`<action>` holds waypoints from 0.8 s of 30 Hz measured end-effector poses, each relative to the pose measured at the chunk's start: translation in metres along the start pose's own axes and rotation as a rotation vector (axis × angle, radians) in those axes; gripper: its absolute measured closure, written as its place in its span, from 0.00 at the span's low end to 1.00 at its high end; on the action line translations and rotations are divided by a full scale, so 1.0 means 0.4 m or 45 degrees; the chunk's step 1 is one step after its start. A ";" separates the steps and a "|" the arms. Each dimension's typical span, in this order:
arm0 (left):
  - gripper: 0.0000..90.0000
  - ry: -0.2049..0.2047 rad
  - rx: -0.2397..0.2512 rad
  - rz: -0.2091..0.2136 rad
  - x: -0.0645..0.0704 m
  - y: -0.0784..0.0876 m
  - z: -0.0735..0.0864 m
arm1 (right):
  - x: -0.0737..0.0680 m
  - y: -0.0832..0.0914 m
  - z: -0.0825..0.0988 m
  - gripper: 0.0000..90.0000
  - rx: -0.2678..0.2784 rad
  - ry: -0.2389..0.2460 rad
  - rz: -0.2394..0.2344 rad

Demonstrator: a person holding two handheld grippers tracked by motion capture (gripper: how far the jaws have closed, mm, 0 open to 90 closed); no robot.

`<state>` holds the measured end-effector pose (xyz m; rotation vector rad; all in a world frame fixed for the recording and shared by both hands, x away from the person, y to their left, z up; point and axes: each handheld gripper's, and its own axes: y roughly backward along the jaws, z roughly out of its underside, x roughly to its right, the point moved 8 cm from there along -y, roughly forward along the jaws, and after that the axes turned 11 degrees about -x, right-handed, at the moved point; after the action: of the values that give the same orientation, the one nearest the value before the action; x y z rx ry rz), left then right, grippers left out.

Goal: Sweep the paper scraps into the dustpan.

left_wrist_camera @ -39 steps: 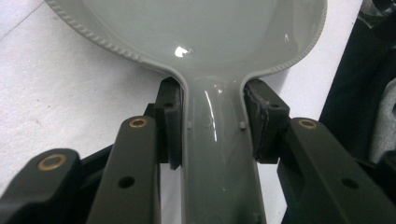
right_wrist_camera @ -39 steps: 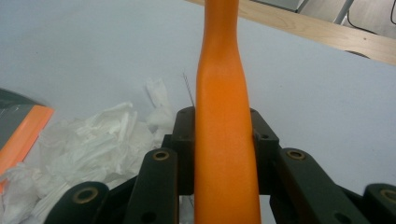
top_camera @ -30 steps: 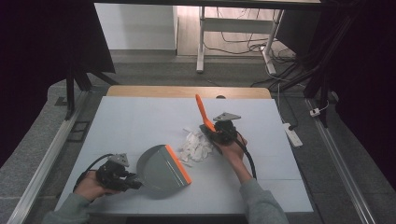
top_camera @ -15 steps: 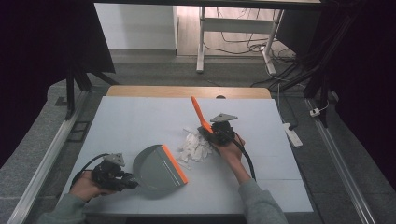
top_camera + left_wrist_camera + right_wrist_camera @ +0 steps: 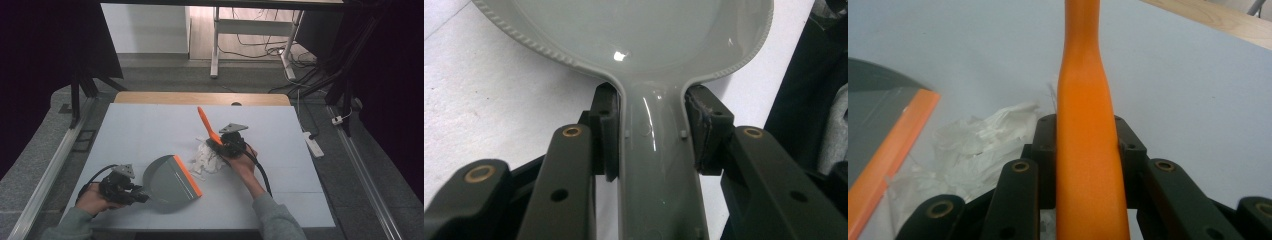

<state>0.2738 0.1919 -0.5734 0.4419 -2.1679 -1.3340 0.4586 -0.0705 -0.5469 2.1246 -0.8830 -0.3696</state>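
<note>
Dustpan [image 5: 169, 179] lies flat on the desk [image 5: 150, 130] at the near left, its grey handle clamped in the left gripper [image 5: 131, 192], its orange lip facing a heap of white paper scraps [image 5: 206, 157] just beside it. Right of the heap, the right gripper [image 5: 218, 143] grips an orange brush handle [image 5: 206, 124] tilted up and away.
</note>
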 end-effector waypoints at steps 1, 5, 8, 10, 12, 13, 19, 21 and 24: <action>0.68 0.000 0.000 0.000 0.000 0.000 0.000 | -0.006 -0.001 -0.001 0.78 -0.001 0.009 -0.006; 0.68 0.000 0.001 0.000 0.001 0.000 -0.001 | -0.036 -0.003 -0.005 0.78 -0.005 0.022 -0.046; 0.68 0.002 0.003 -0.001 0.001 -0.002 -0.003 | -0.060 -0.006 -0.007 0.78 -0.014 0.036 -0.063; 0.68 0.002 0.005 -0.003 0.001 -0.003 -0.004 | -0.075 -0.009 -0.008 0.78 -0.020 0.056 -0.064; 0.68 0.002 0.005 -0.003 0.001 -0.003 -0.006 | -0.090 -0.011 -0.009 0.78 -0.025 0.065 -0.071; 0.68 0.003 0.006 -0.003 0.002 -0.004 -0.006 | -0.098 -0.011 -0.009 0.78 -0.026 0.071 -0.076; 0.68 0.003 0.006 -0.004 0.002 -0.005 -0.008 | -0.146 -0.015 -0.012 0.78 -0.034 0.105 -0.114; 0.68 0.004 0.006 -0.005 0.002 -0.006 -0.009 | -0.170 -0.018 -0.014 0.78 -0.032 0.118 -0.129; 0.68 0.004 0.006 -0.005 0.002 -0.006 -0.010 | -0.198 -0.018 -0.016 0.78 -0.032 0.122 -0.162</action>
<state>0.2754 0.1875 -0.5740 0.4497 -2.1696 -1.3293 0.4088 -0.0081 -0.5507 2.1617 -0.6875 -0.3389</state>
